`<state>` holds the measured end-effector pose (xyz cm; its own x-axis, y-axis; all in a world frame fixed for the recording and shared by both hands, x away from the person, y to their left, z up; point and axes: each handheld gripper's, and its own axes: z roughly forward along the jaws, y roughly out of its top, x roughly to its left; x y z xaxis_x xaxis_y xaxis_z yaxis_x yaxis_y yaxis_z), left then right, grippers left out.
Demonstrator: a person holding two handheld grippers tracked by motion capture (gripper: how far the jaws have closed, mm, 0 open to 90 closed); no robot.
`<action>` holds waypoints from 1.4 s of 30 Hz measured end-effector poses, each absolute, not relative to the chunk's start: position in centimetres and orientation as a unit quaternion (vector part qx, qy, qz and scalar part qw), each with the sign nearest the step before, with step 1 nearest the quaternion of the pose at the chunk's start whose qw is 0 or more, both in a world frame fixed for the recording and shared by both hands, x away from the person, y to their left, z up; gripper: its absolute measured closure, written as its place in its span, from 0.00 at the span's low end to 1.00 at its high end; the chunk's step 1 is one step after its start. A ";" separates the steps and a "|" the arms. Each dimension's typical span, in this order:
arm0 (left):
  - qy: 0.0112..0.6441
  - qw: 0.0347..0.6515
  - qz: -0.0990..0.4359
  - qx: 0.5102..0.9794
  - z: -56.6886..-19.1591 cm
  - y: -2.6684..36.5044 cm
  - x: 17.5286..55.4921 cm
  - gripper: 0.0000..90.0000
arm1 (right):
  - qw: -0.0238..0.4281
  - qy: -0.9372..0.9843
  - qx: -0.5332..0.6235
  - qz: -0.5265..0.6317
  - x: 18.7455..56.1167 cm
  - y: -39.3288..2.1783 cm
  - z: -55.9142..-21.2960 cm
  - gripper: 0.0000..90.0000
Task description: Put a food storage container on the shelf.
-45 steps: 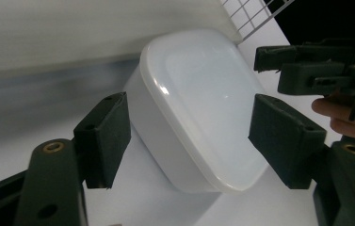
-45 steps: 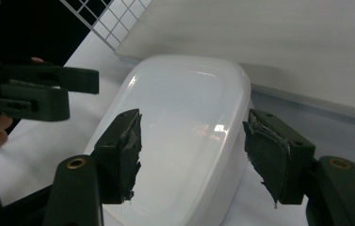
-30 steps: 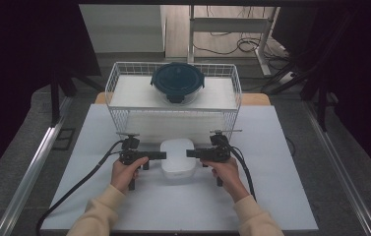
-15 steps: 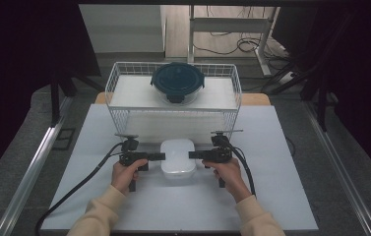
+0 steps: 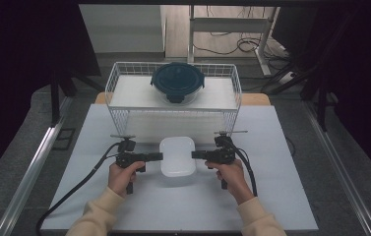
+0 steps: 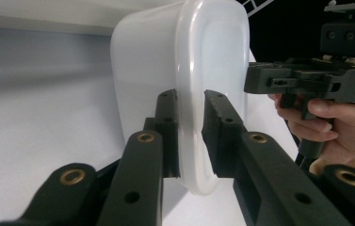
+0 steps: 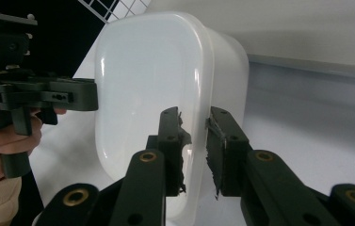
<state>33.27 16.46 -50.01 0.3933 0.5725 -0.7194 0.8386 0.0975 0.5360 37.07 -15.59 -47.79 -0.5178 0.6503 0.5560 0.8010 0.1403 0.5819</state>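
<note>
Gripping the white container [image 5: 177, 156] on the desk [image 5: 271, 196], you are closing both grippers' jaws onto its opposite rims: left gripper [image 5: 156, 157], right gripper [image 5: 197, 155].

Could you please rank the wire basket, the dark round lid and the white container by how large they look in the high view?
1. wire basket, clearly largest.
2. dark round lid and white container: they look much alike, and the container lies nearer the camera, so I would not rank them.
</note>
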 end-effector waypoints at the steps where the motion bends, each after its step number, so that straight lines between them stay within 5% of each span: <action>1: 0.533 0.515 -0.128 0.659 -49.9 16.5 33.2 0.88 | 0.084 -0.750 -0.484 -0.443 37.0 -15.6 -47.7 0.85; 42: 0.462 0.566 -0.059 0.680 -43.3 16.8 30.4 0.89 | 0.004 -0.764 -0.400 -0.506 33.4 -15.9 -40.6 0.87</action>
